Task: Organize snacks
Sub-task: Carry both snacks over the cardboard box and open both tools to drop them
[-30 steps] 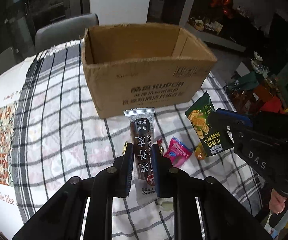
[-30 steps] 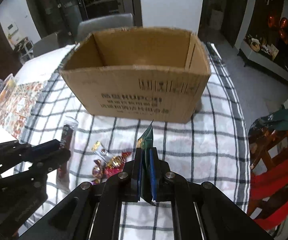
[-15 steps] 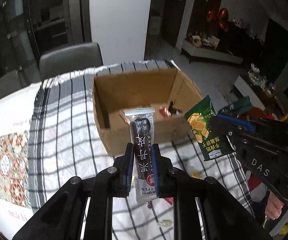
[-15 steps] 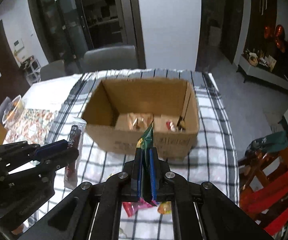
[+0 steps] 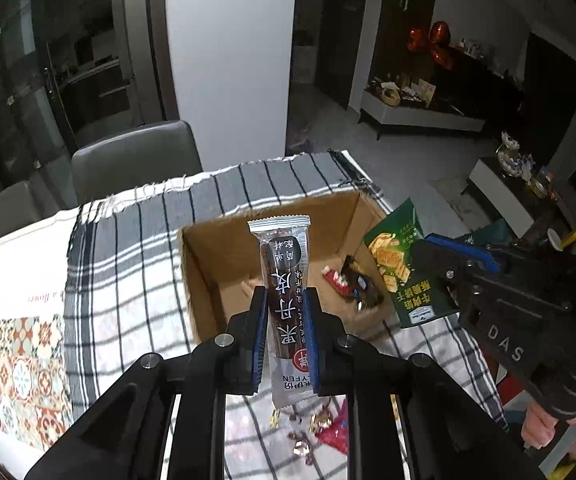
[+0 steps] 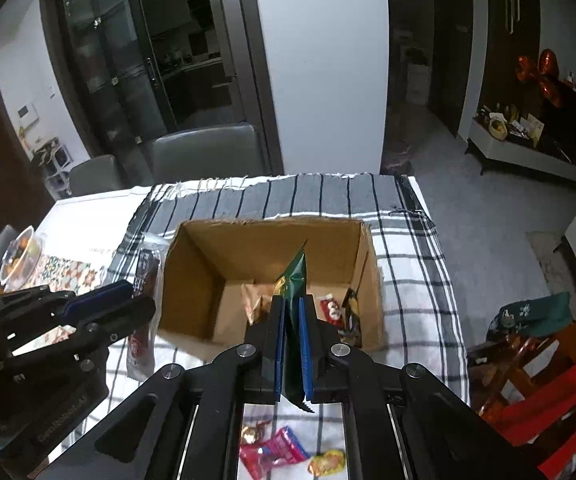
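- Both claws have risen since a second ago, so the cardboard box (image 5: 271,276), then seen side-on, now shows its open inside from above.
- Left claw (image 5: 284,336) is clamped on a brown snack bar (image 5: 285,300), which stands upright between the blue pads, above the box's near wall.
- On the box floor lie a few wrapped snacks (image 6: 334,308), toward its right side.
- Right claw (image 6: 292,344) is shut on a green snack packet (image 6: 292,280), held edge-on, its tip over the box opening.
- On the checked cloth of the counter (image 6: 408,248), loose candies (image 6: 275,446) lie near the box's front, below the claws.
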{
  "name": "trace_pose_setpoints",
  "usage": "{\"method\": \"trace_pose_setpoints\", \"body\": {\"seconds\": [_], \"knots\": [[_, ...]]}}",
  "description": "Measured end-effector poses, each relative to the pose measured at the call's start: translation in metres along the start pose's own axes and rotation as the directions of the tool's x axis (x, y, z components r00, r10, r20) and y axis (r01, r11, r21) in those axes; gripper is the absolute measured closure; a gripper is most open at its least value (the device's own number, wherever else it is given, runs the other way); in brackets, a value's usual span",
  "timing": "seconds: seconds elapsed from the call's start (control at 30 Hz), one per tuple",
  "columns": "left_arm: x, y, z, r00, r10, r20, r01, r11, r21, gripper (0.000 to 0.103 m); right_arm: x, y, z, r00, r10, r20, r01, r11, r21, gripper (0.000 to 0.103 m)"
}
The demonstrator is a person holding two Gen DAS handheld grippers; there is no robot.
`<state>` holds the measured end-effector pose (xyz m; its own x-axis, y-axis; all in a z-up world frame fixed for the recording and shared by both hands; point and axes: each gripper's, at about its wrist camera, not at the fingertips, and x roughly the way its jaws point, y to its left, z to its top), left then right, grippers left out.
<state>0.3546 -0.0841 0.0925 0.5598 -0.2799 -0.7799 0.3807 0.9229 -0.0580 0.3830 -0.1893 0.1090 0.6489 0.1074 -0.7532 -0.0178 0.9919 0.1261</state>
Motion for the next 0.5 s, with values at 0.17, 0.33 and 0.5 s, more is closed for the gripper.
{"method": "trace_pose_setpoints", "body": {"seconds": [0.17, 0.33, 0.5], "knots": [[0.016, 0.004, 0.019, 1.000, 0.015, 0.018, -0.015, 1.000, 0.004, 0.085, 0.012, -0.004, 0.012, 1.000, 0.004, 0.010, -0.004, 1.000, 0.010, 0.095], [0.033, 0.006, 0.028, 0.997, 0.071, 0.041, -0.071, 0.997, 0.017, 0.075, 0.028, -0.004, 0.018, 1.000, -0.017, 0.015, 0.017, 1.000, -0.012, 0.094], [0.034, 0.007, 0.021, 0.994, 0.102, 0.050, -0.103, 0.994, 0.029, 0.059, 0.031, -0.005, 0.011, 1.000, -0.024, 0.012, 0.025, 0.999, -0.028, 0.070]]}}
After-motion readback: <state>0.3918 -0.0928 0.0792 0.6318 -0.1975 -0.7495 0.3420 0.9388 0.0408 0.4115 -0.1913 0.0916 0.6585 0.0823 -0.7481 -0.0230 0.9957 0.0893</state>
